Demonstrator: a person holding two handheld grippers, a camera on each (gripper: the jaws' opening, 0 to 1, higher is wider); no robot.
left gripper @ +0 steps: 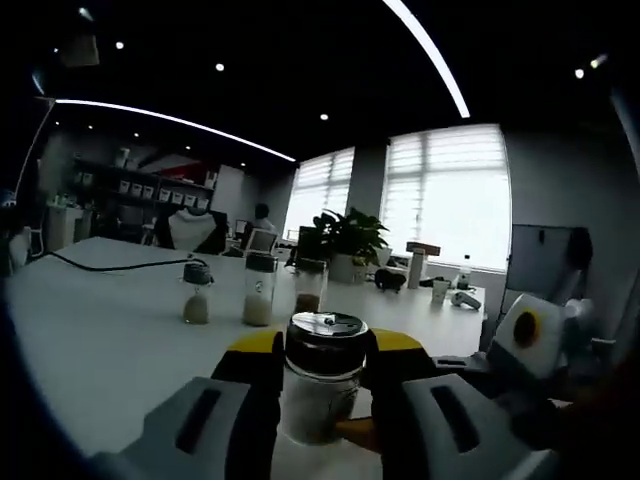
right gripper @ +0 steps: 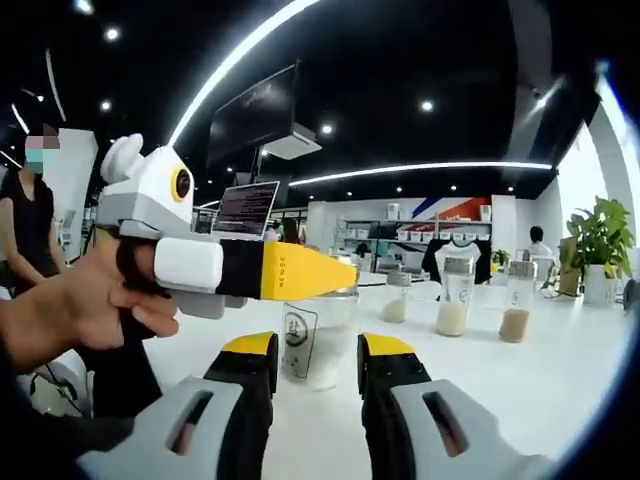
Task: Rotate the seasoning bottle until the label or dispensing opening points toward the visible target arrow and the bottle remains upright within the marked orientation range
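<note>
The seasoning bottle (left gripper: 322, 385) is a clear glass jar with a metal lid and pale powder inside. It stands upright on the white table (left gripper: 100, 350). My left gripper (left gripper: 325, 365) is shut on its upper part, one yellow-tipped jaw on each side. In the right gripper view the bottle (right gripper: 318, 345) sits between my right gripper's (right gripper: 317, 360) jaws, which press its lower sides. The left gripper (right gripper: 230, 268), held by a hand (right gripper: 85, 305), crosses the bottle's top from the left. The right gripper (left gripper: 525, 340) shows at the right of the left gripper view.
Three more seasoning bottles (left gripper: 259, 290) stand in a row farther along the table, seen too in the right gripper view (right gripper: 455, 295). A potted plant (left gripper: 350, 240) and small items sit at the table's far end. A person (right gripper: 30, 225) stands at the left.
</note>
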